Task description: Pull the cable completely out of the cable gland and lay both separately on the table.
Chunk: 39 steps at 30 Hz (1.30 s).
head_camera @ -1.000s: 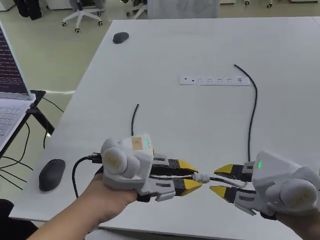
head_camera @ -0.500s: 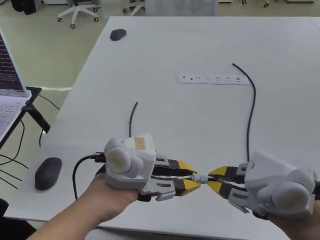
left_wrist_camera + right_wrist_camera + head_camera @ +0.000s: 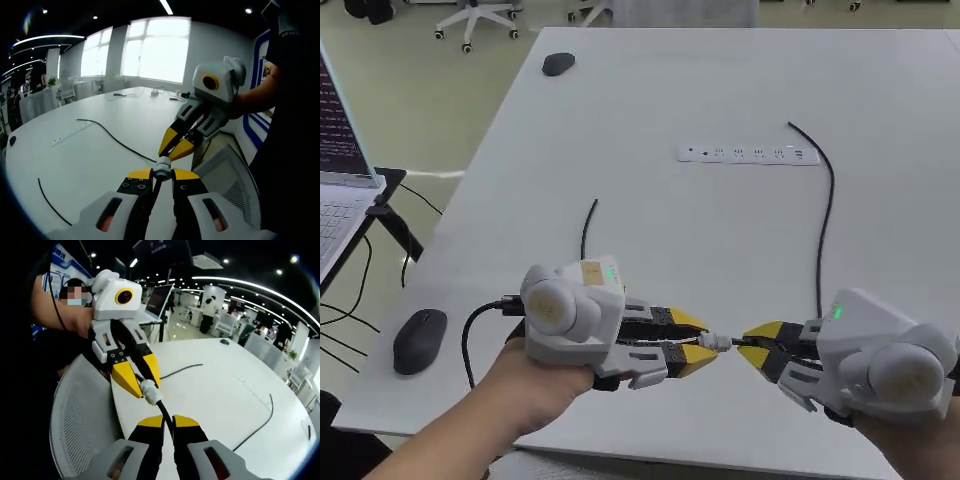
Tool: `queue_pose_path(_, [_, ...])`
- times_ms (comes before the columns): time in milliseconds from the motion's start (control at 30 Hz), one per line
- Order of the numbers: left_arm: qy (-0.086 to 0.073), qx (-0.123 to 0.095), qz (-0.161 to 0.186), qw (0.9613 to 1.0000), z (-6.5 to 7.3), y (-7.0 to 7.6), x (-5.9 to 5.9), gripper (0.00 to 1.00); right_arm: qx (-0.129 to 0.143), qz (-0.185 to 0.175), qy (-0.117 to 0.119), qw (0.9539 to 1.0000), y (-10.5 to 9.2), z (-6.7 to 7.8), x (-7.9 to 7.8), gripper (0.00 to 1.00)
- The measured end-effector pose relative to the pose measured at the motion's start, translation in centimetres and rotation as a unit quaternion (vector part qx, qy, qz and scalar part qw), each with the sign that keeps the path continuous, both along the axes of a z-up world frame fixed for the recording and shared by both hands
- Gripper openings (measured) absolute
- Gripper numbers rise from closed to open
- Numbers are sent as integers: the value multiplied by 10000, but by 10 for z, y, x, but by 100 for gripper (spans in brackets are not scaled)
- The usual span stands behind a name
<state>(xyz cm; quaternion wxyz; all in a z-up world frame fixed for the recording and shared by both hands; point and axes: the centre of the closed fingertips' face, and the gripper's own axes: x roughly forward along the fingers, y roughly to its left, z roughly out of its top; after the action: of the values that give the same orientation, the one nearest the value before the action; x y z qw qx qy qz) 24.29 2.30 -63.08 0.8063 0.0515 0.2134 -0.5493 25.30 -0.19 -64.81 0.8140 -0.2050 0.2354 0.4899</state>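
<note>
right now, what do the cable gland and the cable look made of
Cable gland: likely moulded plastic, judging by its pale grey-white, smooth surface and dull sheen.
Cable: probably a rubber or PVC jacket, going by its thin, black, matte look; the core is hidden.

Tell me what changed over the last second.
The right gripper closed its open jaws onto the cable just beside the gland. The left gripper stayed shut on the gland. The power strip lay on the table as before.
</note>
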Motion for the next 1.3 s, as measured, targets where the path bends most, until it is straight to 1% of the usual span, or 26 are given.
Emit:
queue_pose_path(100, [-10,2,35,10000,1,-1,1,15,8,-76,27,10000,-5,-2,2,0])
queue_pose_path(133, [-3,10,40,10000,1,-1,1,15,6,-101,64,9999,-7,-3,2,0])
queue_pose_path(233, [-2,18,57,10000,0,-1,1,15,118,-284,271,9992,-12,-6,4,0])
queue_pose_path(300, [9,27,82,10000,0,-2,2,15,114,-345,285,9989,-15,-8,6,0])
queue_pose_path(333, [41,26,106,9999,-1,-1,2,15,88,-399,313,9987,-17,-11,7,0])
queue_pose_path(467, [36,44,122,9999,-2,-1,3,15,186,-678,478,9964,-28,-17,13,0])
queue_pose_path(533, [42,51,119,9999,-2,-2,3,15,158,-735,500,9959,-33,-22,15,0])
queue_pose_path(633, [65,27,136,9999,-2,-2,3,15,280,-928,612,9934,-40,-25,19,0])
queue_pose_path(700, [78,-9,153,9999,-1,-2,3,15,382,-1139,735,9900,-46,-29,22,0])
queue_pose_path(733, [102,-37,165,9998,0,-2,3,15,429,-1287,828,9873,-50,-32,24,0])
queue_pose_path(767, [111,-45,167,9998,1,-2,3,15,432,-1338,846,9864,-53,-33,25,0])
queue_pose_path(867, [107,-54,149,9998,1,-3,2,15,473,-1603,990,9810,-61,-42,28,0])
queue_pose_path(933, [117,-46,144,9998,0,-3,1,15,489,-1709,1035,9786,-65,-48,29,0])
queue_pose_path(1000, [125,-52,143,9998,0,-3,0,15,551,-1927,1195,9724,-70,-55,29,0])
queue_pose_path(1067, [135,-55,144,9998,-1,-2,0,15,653,-2122,1368,9654,-72,-59,28,0])
queue_pose_path(1133, [143,-46,145,9998,-2,-2,-1,15,753,-2336,1619,9558,-74,-65,25,0])
queue_pose_path(1167, [149,-44,144,9998,-3,-2,-1,15,857,-2383,1797,9506,-72,-67,22,0])
queue_pose_path(1200, [166,-39,145,9997,-3,-2,-2,15,863,-2426,1806,9492,-72,-68,23,0])
queue_pose_path(1233, [231,-36,149,9996,-5,-2,-3,15,808,-2394,1770,9512,-71,-69,22,0])
queue_pose_path(1267, [240,-34,149,9996,-5,-2,-3,15,777,-2375,1755,9522,-70,-70,20,0])
queue_pose_path(1300, [219,-40,149,9996,-5,-2,-3,15,767,-2360,1691,9539,-70,-69,20,0])
